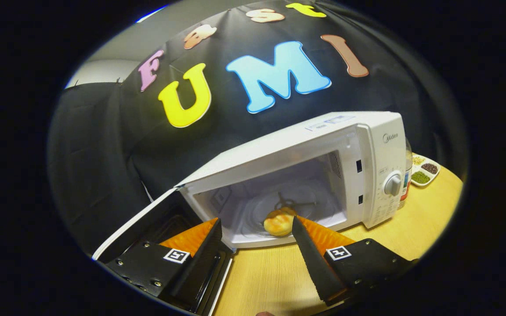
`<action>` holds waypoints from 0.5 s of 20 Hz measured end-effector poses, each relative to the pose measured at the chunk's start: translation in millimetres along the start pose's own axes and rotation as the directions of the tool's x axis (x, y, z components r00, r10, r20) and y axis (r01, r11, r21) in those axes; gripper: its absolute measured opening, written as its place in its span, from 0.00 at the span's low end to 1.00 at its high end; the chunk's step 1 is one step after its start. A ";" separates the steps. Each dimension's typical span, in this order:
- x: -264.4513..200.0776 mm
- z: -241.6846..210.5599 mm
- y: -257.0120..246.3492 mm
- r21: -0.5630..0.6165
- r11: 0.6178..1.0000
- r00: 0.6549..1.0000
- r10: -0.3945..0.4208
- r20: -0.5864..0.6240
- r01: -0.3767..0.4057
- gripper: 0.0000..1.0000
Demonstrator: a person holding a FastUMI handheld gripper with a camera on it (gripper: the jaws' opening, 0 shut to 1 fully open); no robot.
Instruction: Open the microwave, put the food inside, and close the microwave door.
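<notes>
The microwave [305,175] mouth is left unblocked, its door [147,224] swung wide to the left side. Inside, the front of the cavity floor is taken up by a bun [278,222], while room is seen behind and beside it. The gripper [256,226] is held with its fingers spread apart just before the opening, nothing between them. Bare tabletop [275,276] is seen beneath the fingers. To the microwave's right, the way is narrowed by a bottle [406,175] and a dish of beans [426,171].

- The microwave [323,145] looks like smooth, shiny white plastic.
- The table [411,228] looks like smooth, light wood.
- The wall cloth [103,145] is dull and wrinkly.
- The bun [278,224] looks soft and a bit shiny.
</notes>
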State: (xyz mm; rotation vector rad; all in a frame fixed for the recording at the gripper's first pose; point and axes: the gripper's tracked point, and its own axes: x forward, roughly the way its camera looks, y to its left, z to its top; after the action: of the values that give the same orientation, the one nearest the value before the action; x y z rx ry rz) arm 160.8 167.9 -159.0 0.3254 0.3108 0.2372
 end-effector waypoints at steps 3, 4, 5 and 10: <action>-40.8 6.0 16.1 -0.038 0.999 0.999 0.034 0.012 -0.033 0.97; -54.0 7.7 22.8 -0.053 0.998 0.999 0.046 0.015 -0.045 0.97; -67.3 10.1 30.8 -0.066 0.996 0.998 0.064 0.017 -0.063 0.97; -125.2 8.6 83.8 -0.143 0.976 0.985 0.171 0.026 -0.165 0.96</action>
State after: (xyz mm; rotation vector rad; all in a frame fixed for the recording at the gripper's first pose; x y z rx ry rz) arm 33.0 208.1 -89.6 0.2166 0.2278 0.4171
